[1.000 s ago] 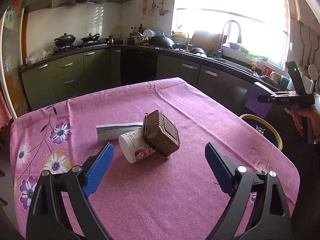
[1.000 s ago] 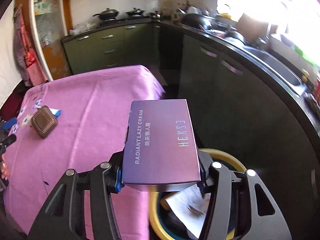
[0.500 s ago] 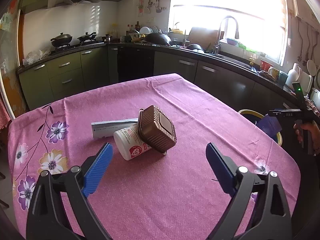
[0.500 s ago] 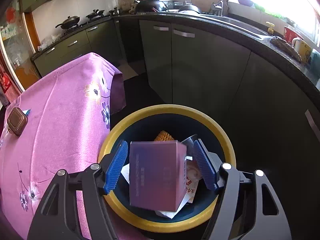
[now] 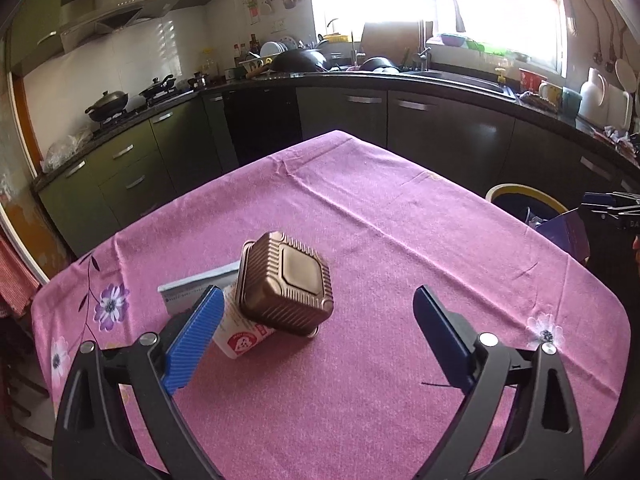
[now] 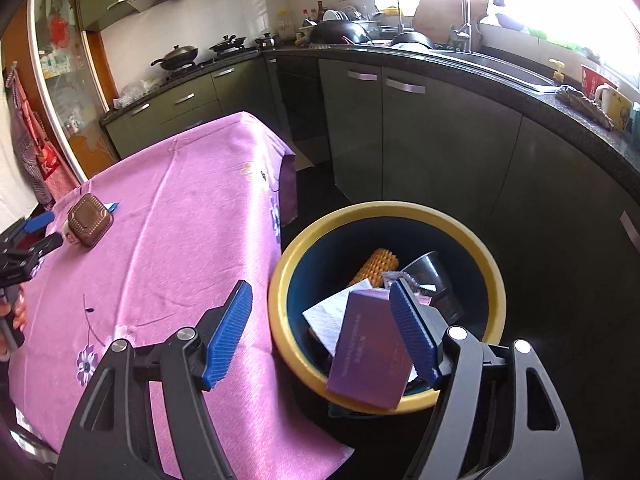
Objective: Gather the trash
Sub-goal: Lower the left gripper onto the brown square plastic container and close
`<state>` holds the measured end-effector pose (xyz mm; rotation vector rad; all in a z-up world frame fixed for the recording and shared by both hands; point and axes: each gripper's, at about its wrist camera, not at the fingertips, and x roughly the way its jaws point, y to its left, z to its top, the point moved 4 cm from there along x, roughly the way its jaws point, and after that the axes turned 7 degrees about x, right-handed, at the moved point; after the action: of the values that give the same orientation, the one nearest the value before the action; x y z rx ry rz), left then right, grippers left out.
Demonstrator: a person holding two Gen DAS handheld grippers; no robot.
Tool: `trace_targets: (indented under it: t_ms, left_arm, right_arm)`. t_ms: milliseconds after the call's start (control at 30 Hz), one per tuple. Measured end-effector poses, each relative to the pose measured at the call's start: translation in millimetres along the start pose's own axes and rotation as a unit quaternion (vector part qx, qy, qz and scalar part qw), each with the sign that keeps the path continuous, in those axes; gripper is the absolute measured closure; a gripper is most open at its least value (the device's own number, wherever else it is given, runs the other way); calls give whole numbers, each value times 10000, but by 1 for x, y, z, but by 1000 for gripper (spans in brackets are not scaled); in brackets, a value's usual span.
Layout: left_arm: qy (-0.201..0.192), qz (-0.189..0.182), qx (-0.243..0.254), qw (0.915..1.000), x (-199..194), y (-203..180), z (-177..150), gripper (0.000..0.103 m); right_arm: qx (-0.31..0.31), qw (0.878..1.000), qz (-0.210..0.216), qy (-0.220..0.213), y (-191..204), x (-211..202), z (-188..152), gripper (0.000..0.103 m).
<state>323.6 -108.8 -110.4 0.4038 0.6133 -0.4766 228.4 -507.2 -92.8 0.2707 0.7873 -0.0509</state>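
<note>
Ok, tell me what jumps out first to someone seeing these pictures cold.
The pink flowered tablecloth fills both views. Near its left side a ribbed brown box leans on a white container, just ahead of the open left gripper. Off the table's right edge, a purple box lies tilted on the rim of the yellow-rimmed bin, between the right gripper's opening fingers, not pinched.

Both claws: black frames w/ silver screws, ribbed blue pads (image 5: 194, 336).
</note>
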Motion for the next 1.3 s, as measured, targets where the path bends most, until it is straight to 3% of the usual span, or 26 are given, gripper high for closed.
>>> trace_targets:
  t_ms: [233, 467, 533, 700, 1133, 1300]
  left_arm:
    - [214, 515, 647, 9963, 23, -19, 16, 12]
    - [356, 979, 1489, 9833, 37, -40, 14, 12]
    - [411, 971, 1609, 9813, 40, -44, 13, 18]
    - [549, 844, 1558, 9826, 46, -41, 10, 28]
    - [536, 995, 1561, 9813, 48, -26, 9, 28]
    - [596, 1108, 1734, 9768, 52, -27, 8, 28]
  right_arm:
    - [135, 9995, 287, -11, -3, -5, -15, 30]
    - [167, 9988, 455, 55, -2, -2, -20, 30]
    - [158, 9987, 480, 67, 0, -1, -21, 30]
    - [129, 9984, 537, 153, 6, 4, -24, 30]
    - [93, 9979, 595, 227, 11, 7, -23, 30]
    - [112, 9973, 685, 247, 10, 11, -26, 30]
